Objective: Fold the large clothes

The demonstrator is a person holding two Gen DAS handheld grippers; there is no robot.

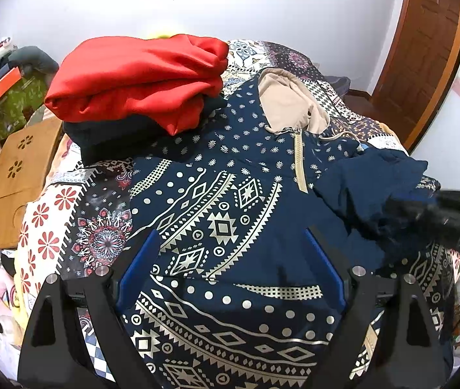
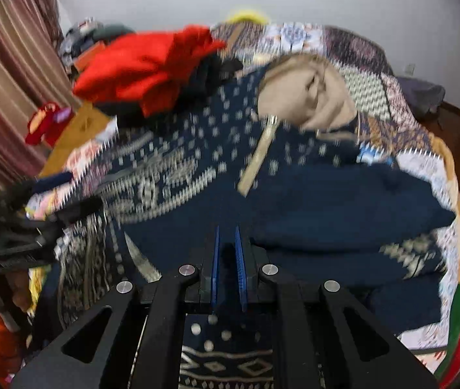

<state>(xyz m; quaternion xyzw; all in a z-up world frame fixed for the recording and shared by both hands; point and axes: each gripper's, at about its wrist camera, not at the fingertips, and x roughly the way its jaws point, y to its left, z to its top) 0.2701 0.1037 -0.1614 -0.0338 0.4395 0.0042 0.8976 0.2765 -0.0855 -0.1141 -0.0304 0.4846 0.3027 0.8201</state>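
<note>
Hoodie [image 1: 230, 214] lies spread on the bed [image 1: 51, 214]; left tongs [image 1: 230, 259] hover released, right tongs [image 2: 226, 259] clenched, apparently empty. Its folded-over sleeve [image 1: 369, 188] could slip back; beyond, the red stack [image 1: 139, 77] crowds the fold.

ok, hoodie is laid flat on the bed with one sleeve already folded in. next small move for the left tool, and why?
Probably lower the left tool onto the hoodie edge on its own side and grip it, to fold that side in. Its jaws stand wide open over the patterned front with nothing between them, while the plain navy sleeve on the other side already lies across the body. The right tool is shut and empty.
</note>
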